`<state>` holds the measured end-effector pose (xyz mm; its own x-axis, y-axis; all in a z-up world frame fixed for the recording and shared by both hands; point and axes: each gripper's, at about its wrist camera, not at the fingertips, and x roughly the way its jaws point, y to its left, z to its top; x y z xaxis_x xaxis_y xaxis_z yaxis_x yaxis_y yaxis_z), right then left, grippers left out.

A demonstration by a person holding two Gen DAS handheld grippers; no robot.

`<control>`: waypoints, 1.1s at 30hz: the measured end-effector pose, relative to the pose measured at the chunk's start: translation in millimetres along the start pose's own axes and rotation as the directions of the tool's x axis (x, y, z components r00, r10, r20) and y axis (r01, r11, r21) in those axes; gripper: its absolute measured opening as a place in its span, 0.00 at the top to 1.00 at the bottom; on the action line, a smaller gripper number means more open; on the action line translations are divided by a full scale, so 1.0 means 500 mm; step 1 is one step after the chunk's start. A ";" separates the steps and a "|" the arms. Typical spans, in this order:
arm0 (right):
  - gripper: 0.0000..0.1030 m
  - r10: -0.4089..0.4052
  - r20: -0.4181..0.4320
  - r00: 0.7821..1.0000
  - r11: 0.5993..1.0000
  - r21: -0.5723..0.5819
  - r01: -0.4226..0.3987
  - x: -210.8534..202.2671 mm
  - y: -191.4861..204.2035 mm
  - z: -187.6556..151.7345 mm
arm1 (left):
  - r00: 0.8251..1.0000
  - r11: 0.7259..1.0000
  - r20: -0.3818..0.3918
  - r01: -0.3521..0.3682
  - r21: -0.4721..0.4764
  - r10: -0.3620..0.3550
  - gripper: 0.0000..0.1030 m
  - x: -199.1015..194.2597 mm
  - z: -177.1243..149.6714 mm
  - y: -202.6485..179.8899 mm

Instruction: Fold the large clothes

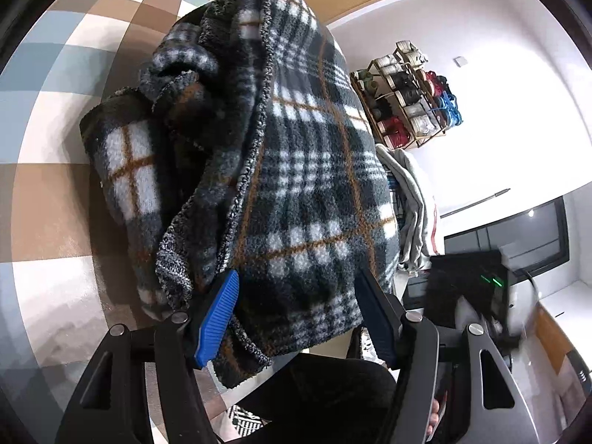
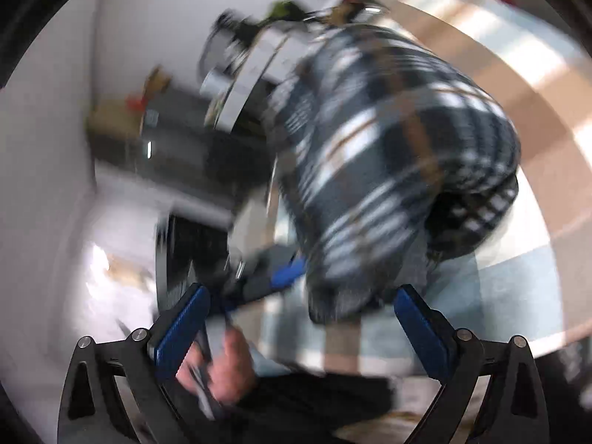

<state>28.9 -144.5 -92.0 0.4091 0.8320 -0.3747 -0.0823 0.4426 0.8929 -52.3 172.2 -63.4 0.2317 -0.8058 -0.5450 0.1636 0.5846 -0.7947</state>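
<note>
A bulky plaid fleece garment [image 1: 303, 170], dark grey, white and brown, hangs bunched in thick folds in the left wrist view. My left gripper [image 1: 298, 318] is shut on its lower edge, with fleece filling the gap between the blue pads [image 1: 218, 318]. The right wrist view is blurred. There the same garment [image 2: 392, 155] hangs ahead, above my right gripper [image 2: 301, 318]. That gripper stands wide open, and nothing is pressed between its pads [image 2: 181, 329]. A hand [image 2: 222, 370] and the left gripper's blue pad [image 2: 288, 273] show beside the fleece.
A checked blue, brown and white surface [image 1: 55, 185] lies behind the garment. A wooden rack of cord spools [image 1: 407, 92] hangs on the white wall, above a pile of pale clothes [image 1: 414, 203]. A dark screen [image 1: 518, 233] and a black device with a green light [image 1: 481, 288] are nearby.
</note>
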 end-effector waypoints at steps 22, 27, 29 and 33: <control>0.31 0.211 0.198 0.957 0.969 0.084 -0.231 0.135 -0.029 0.068 | 0.998 0.997 0.014 0.057 -0.051 -0.056 0.42 -0.014 0.003 0.024; 0.45 0.071 0.139 0.988 0.991 0.102 -0.086 0.122 -0.064 0.062 | 0.999 0.999 -0.005 0.037 -0.019 -0.037 0.42 -0.010 -0.004 0.017; 0.41 -0.024 0.096 0.995 1.000 0.018 0.022 0.095 -0.033 0.055 | 1.000 1.000 -0.002 0.018 0.001 -0.018 0.42 -0.007 -0.003 0.009; 0.00 -0.220 0.091 0.971 0.971 -0.079 0.227 0.020 0.015 0.041 | 1.000 1.000 0.007 -0.005 0.023 0.004 0.42 -0.005 -0.005 -0.002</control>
<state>51.0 -139.5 -83.9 0.4981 0.6803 -0.5377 -0.0589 0.6452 0.7617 -55.5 173.1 -61.8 0.2392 -0.8025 -0.5467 0.1848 0.5904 -0.7857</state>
